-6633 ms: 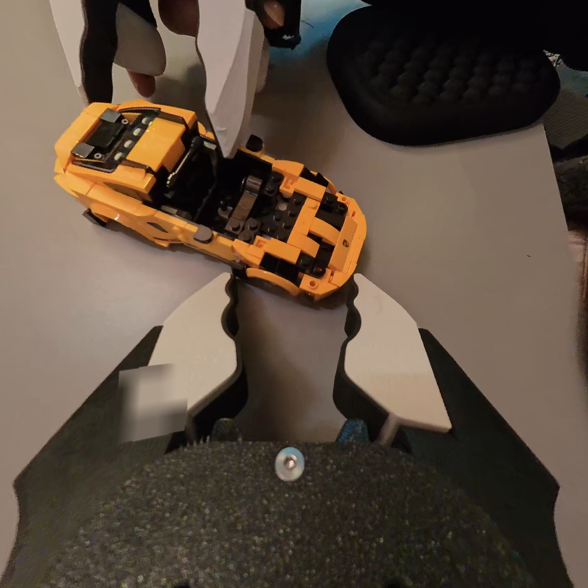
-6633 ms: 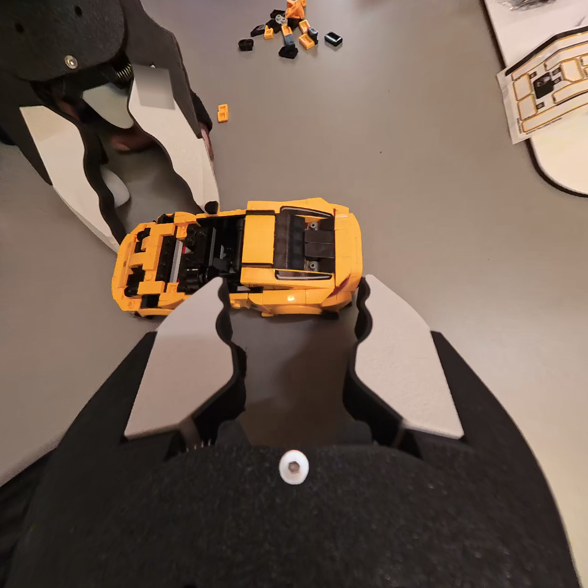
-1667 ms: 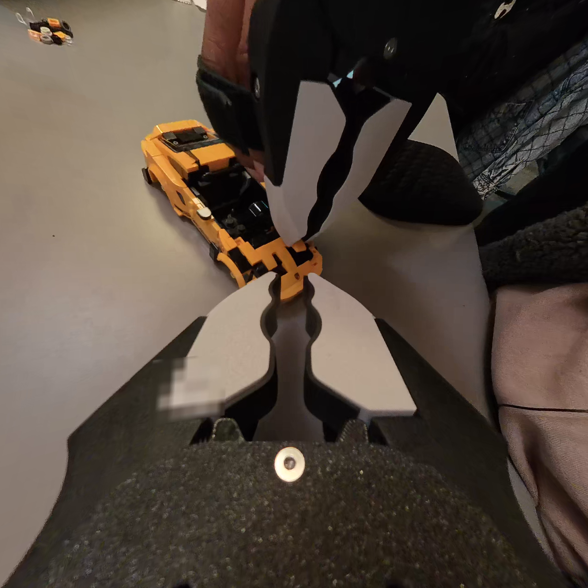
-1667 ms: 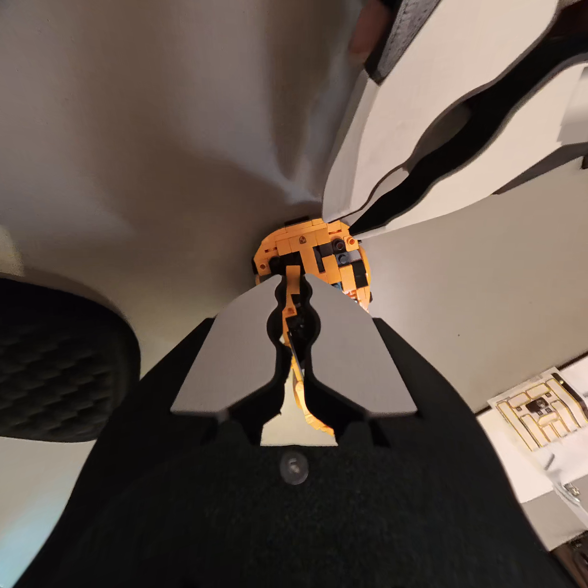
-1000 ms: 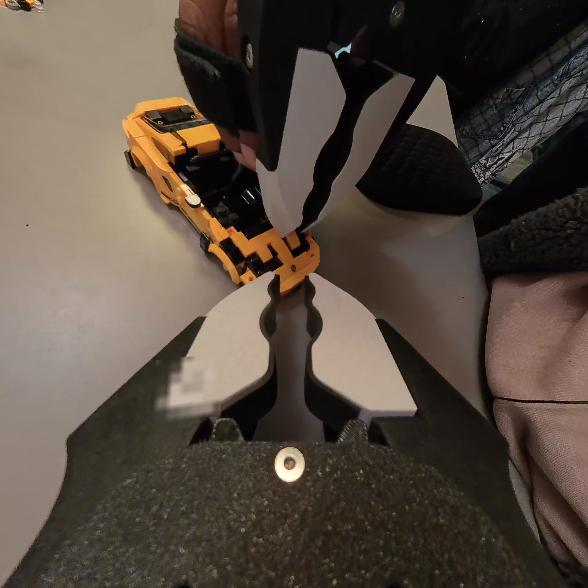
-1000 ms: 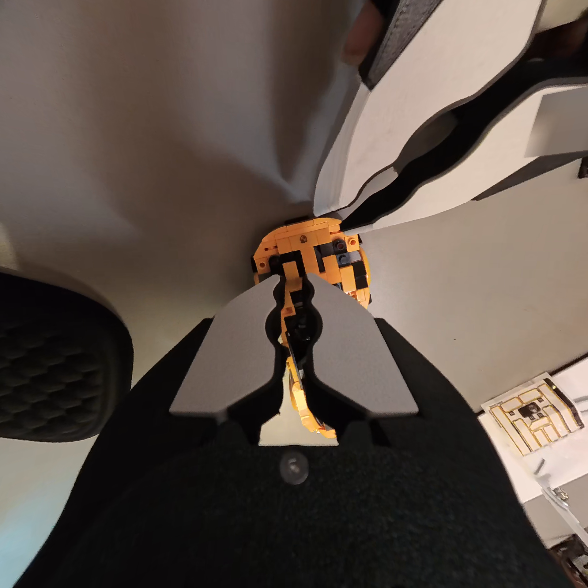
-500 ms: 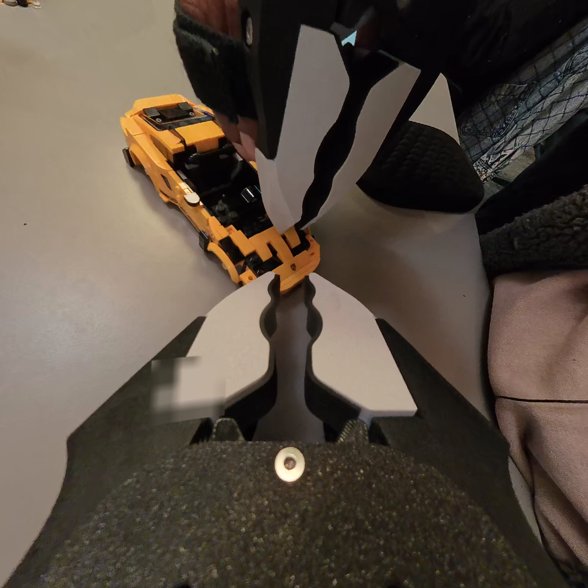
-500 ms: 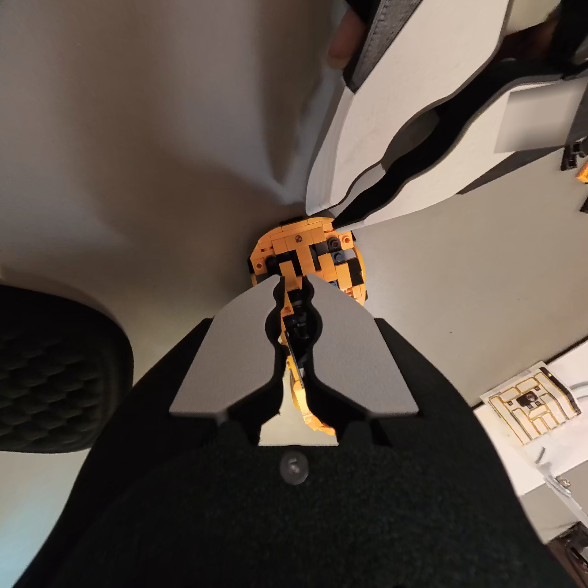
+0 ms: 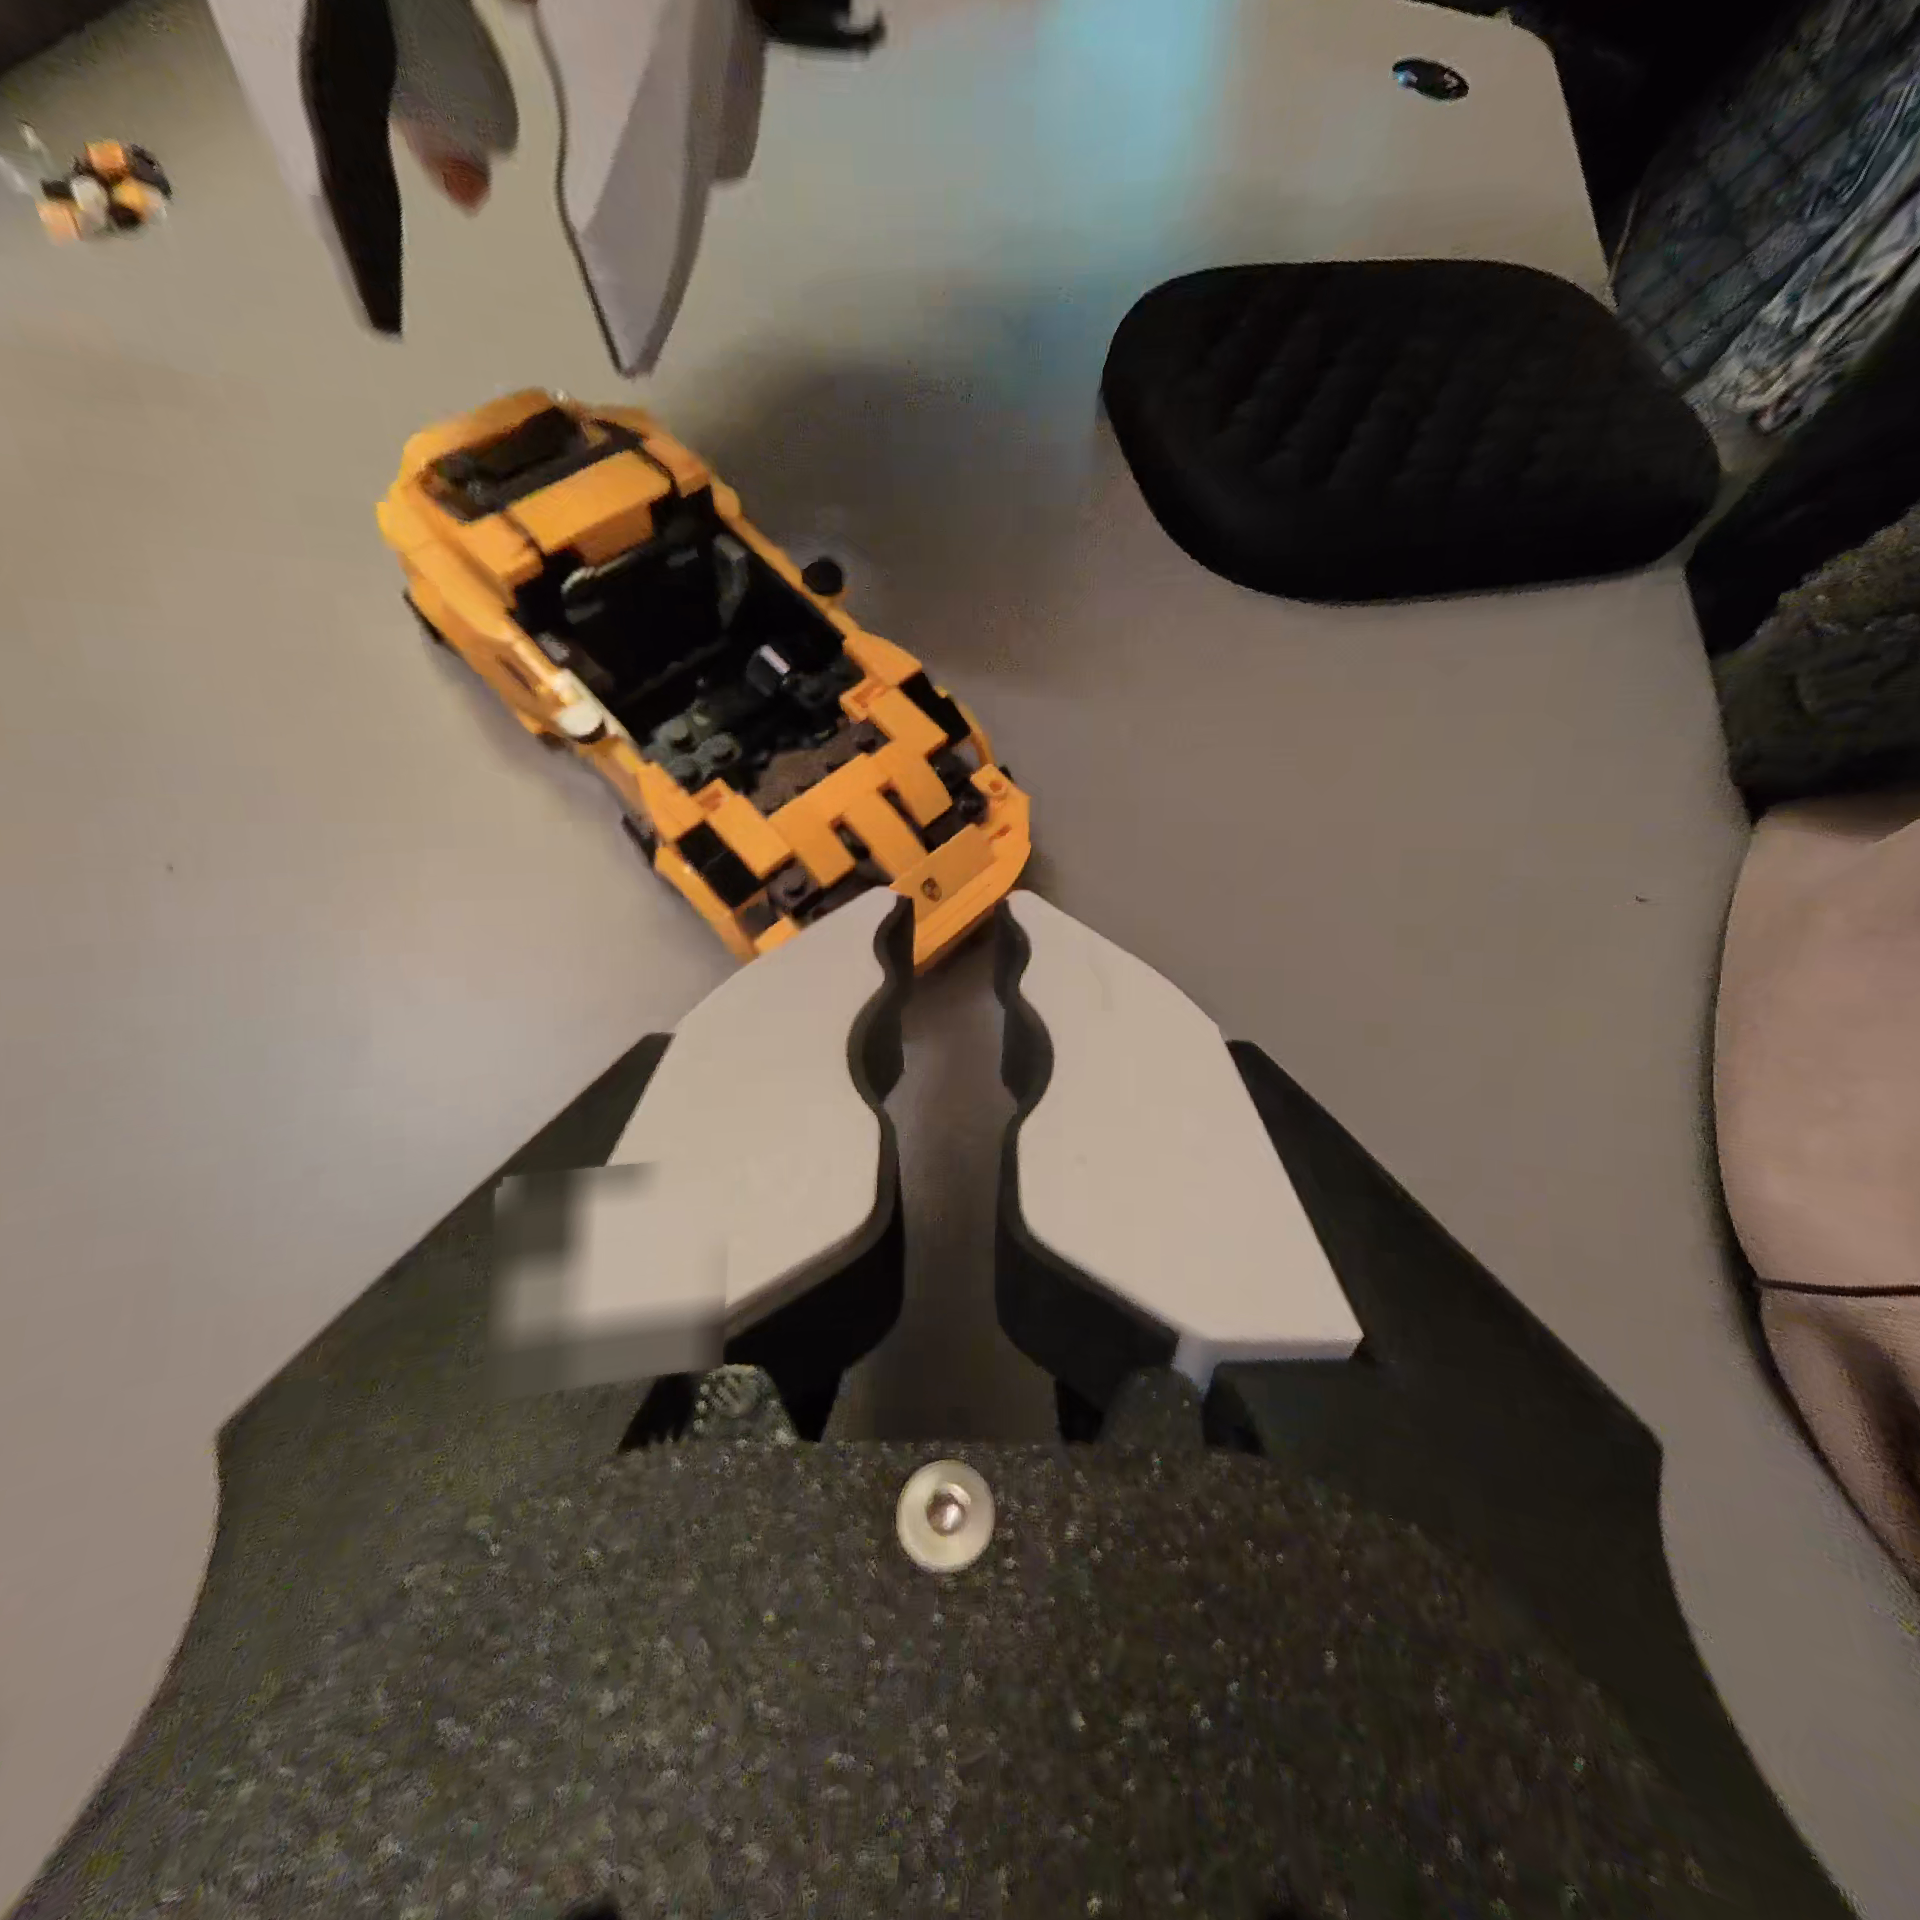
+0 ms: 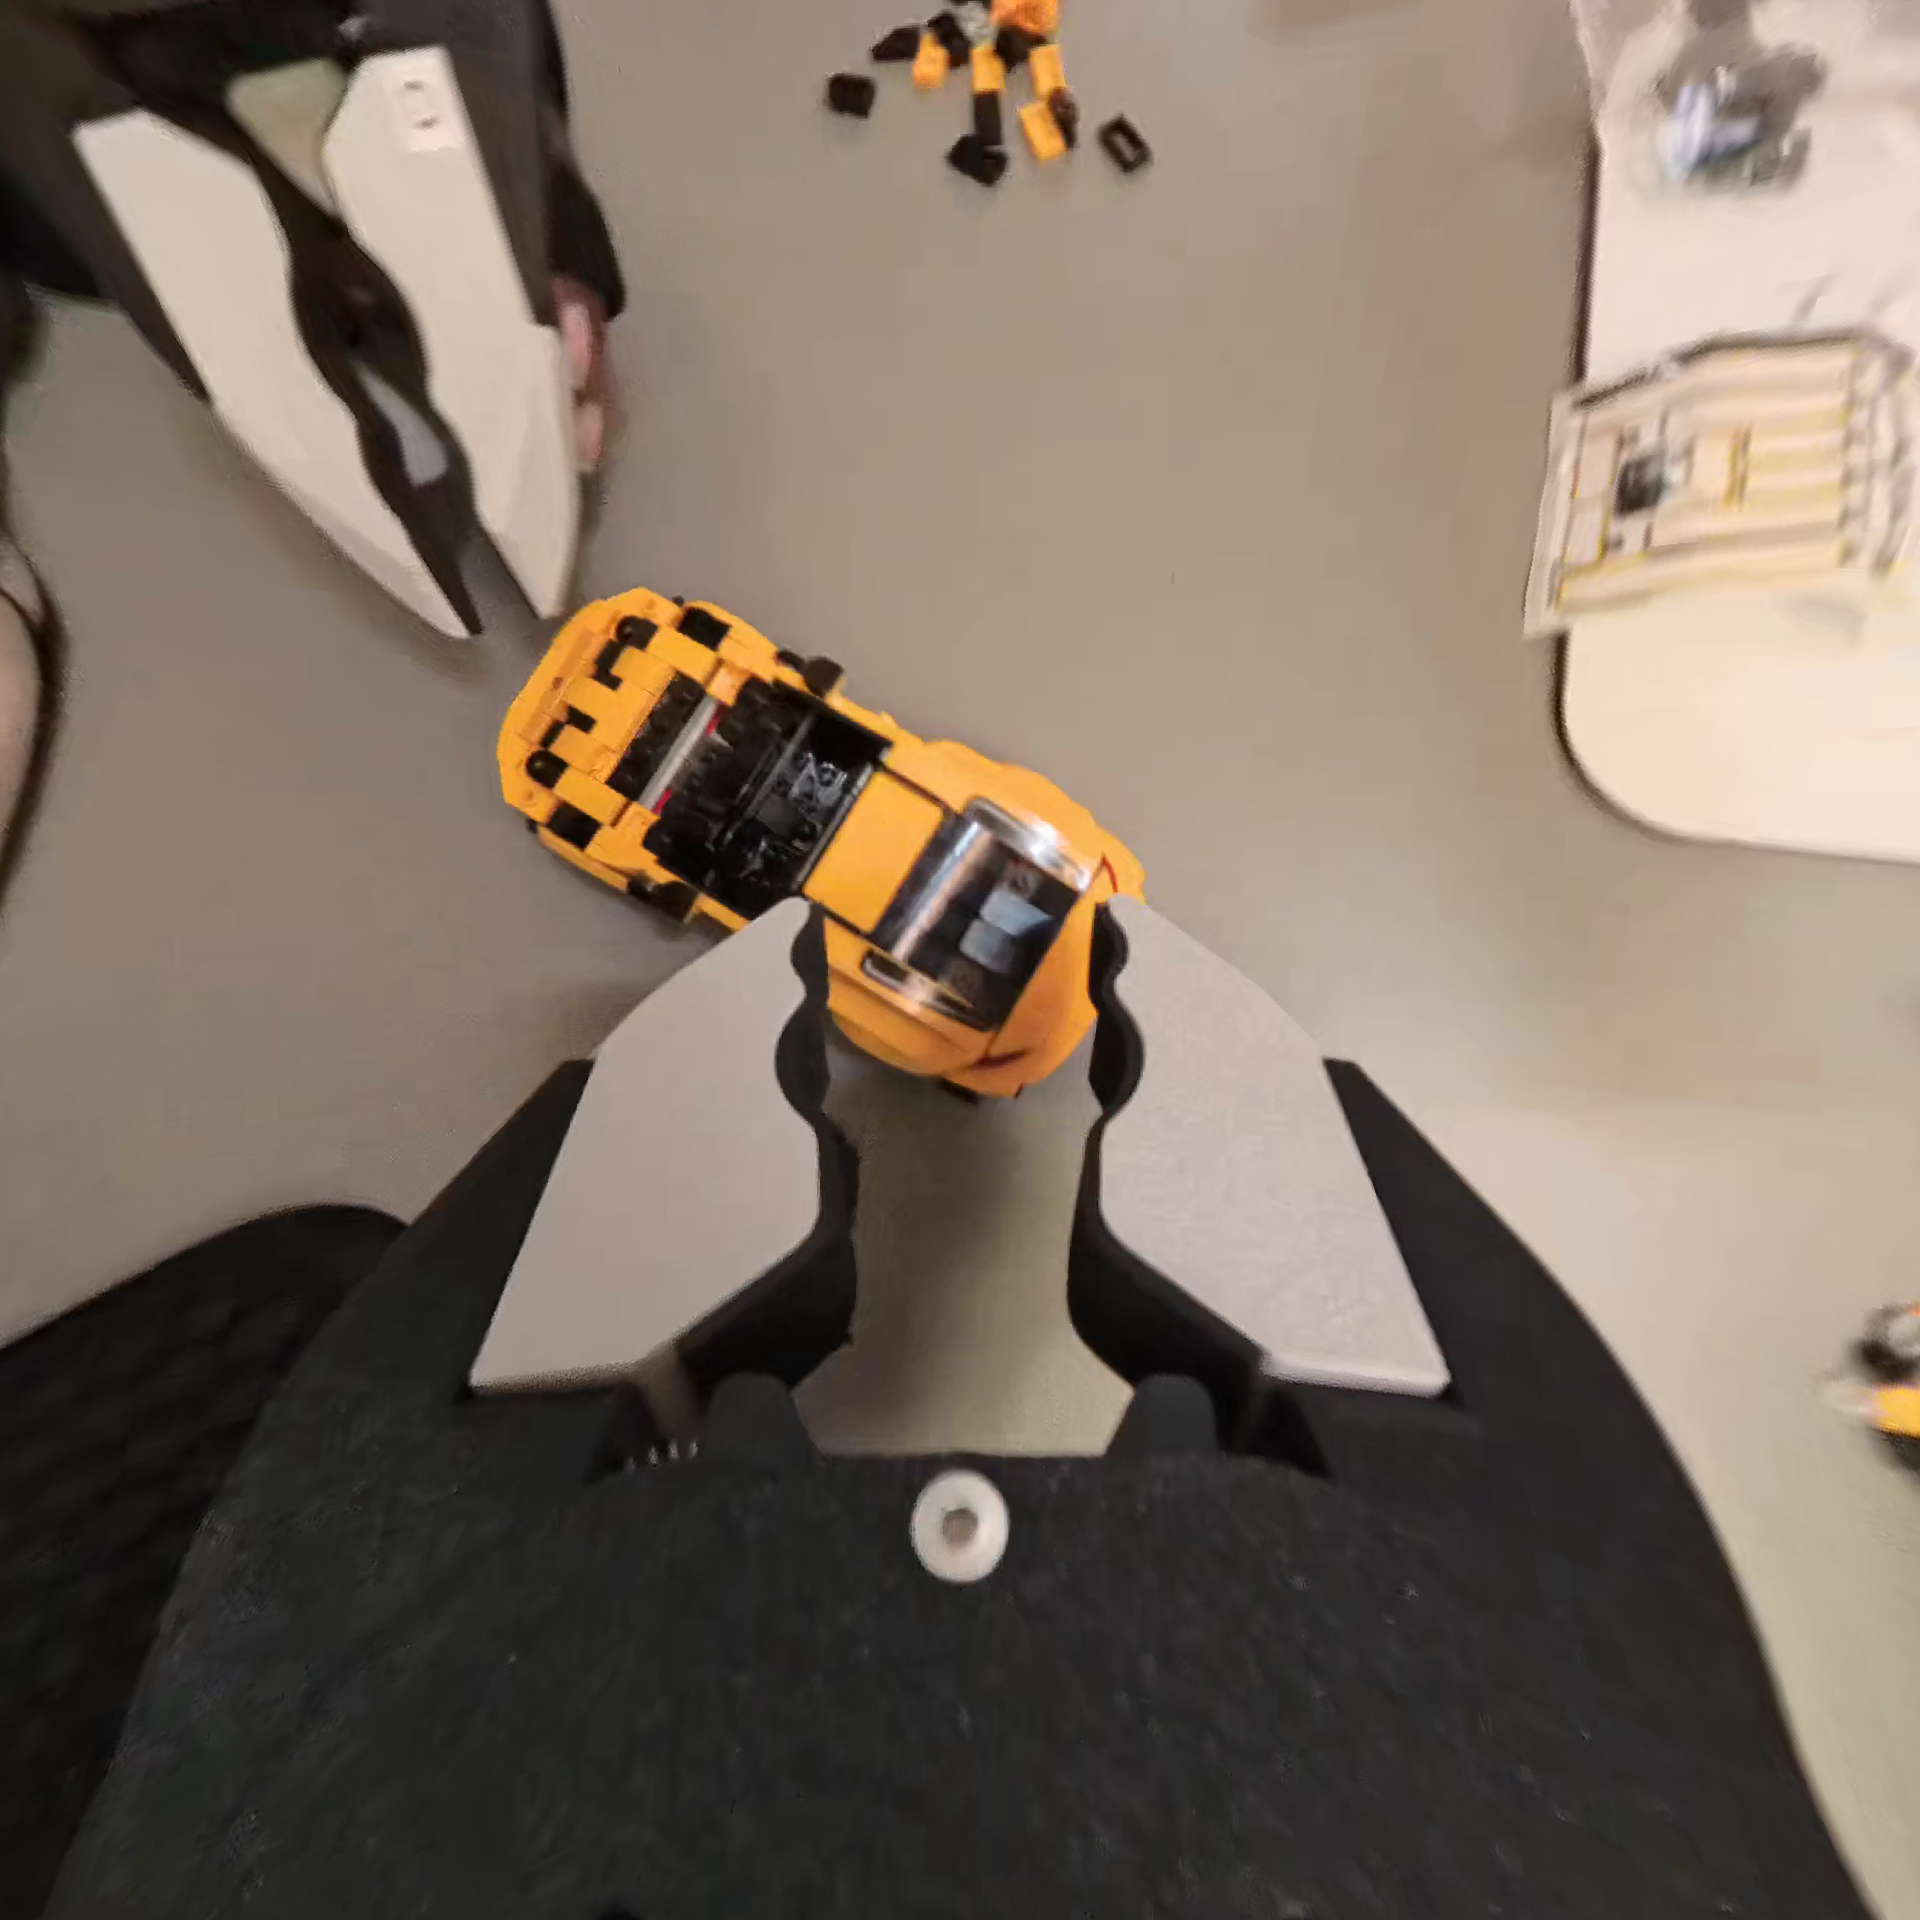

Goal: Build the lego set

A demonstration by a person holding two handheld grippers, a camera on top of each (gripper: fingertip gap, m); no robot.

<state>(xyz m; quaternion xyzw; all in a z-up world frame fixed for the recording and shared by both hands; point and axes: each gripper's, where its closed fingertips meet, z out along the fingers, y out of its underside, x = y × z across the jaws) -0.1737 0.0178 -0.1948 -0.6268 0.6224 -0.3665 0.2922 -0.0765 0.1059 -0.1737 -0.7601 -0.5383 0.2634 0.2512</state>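
Left wrist view: left gripper (image 9: 948,914) low over grey table (image 9: 260,935), jaws parted, nothing pinched, tips just at nose of orange-and-black lego car (image 9: 686,665). Car flat on table, roof missing, black cockpit bare to view, a few dark studded pieces inside. Black textured pad (image 9: 1403,426) far right; small heap of loose bricks (image 9: 99,197) far left.

Right wrist view: right gripper (image 10: 956,914) spread wide, fingers flanking car's tail, not seen pressing it; whether touching, cannot tell. Beyond car's nose, left gripper's white fingers (image 10: 312,395) apart, just short of bumper. Loose bricks scattered at far edge. White tray (image 10: 1745,748) far right, carrying sticker sheet (image 10: 1725,478) and clear bag of parts (image 10: 1714,94).
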